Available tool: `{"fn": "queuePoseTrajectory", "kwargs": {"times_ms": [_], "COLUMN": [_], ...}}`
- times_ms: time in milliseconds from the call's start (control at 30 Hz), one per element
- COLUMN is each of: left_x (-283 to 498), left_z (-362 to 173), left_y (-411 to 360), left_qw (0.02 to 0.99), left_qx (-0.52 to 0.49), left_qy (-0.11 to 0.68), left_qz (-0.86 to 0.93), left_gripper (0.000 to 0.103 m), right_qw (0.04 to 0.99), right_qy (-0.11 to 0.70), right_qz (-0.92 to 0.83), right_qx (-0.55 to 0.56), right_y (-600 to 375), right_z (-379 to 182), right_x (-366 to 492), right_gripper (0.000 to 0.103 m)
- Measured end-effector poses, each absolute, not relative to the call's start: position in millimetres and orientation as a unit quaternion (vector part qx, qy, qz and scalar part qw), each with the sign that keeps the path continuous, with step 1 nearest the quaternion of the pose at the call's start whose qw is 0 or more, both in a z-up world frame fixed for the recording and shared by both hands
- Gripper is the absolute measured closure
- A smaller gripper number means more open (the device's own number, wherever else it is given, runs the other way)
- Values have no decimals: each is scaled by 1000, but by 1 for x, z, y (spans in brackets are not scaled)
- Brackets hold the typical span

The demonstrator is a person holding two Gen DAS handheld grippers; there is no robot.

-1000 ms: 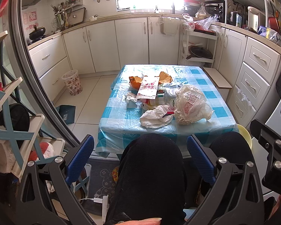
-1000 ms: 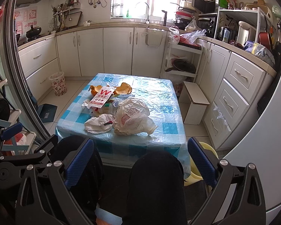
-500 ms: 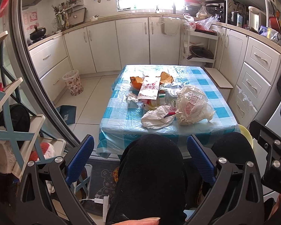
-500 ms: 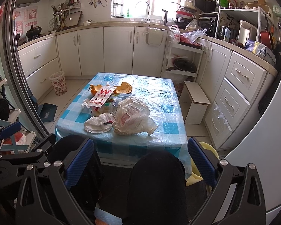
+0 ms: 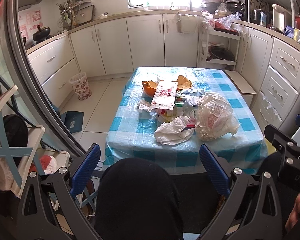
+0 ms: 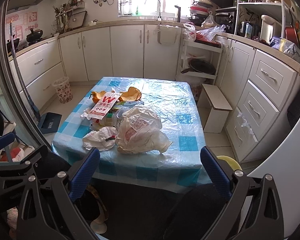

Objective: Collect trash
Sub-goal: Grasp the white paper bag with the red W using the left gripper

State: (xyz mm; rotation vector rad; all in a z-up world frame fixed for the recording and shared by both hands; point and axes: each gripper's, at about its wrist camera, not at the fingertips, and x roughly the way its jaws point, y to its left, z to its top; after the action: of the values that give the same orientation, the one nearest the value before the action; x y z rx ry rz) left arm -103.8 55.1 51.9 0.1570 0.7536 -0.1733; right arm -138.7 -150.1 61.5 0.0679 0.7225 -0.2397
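Low in the frame, left gripper: blue-padded jaws spread wide, empty, held above a dark-trousered knee. Right gripper: likewise wide apart, empty, poised short of the table edge. Trash at frame centre on the checked cloth: crumpled white bag, clear plastic bag touching it, red-printed wrapper, orange peel behind. Patterned bin on the floor, left. Compared with a second ago: both views slightly nearer the table, trash unmoved.
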Motion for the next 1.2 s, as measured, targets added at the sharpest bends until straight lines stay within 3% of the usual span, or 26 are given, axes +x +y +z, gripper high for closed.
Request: {"fn": "queuePoseTrajectory", "kwargs": {"times_ms": [633, 1100, 1200], "left_x": [61, 170, 179], "left_z": [-3, -58, -66], "left_y": [-4, -45, -46], "left_qw": [886, 847, 841], "left_qx": [73, 101, 93], "left_qy": [446, 512, 524], "left_qz": [-101, -102, -103], "left_gripper": [8, 8, 21], "right_qw": [924, 884, 879], "right_qy": [372, 432, 440], "right_qz": [-56, -3, 10], "right_qx": [65, 180, 185], "right_y": [-213, -256, -255], "right_z": [26, -23, -30], "right_x": [-24, 92, 107], "right_gripper": [7, 7, 7]}}
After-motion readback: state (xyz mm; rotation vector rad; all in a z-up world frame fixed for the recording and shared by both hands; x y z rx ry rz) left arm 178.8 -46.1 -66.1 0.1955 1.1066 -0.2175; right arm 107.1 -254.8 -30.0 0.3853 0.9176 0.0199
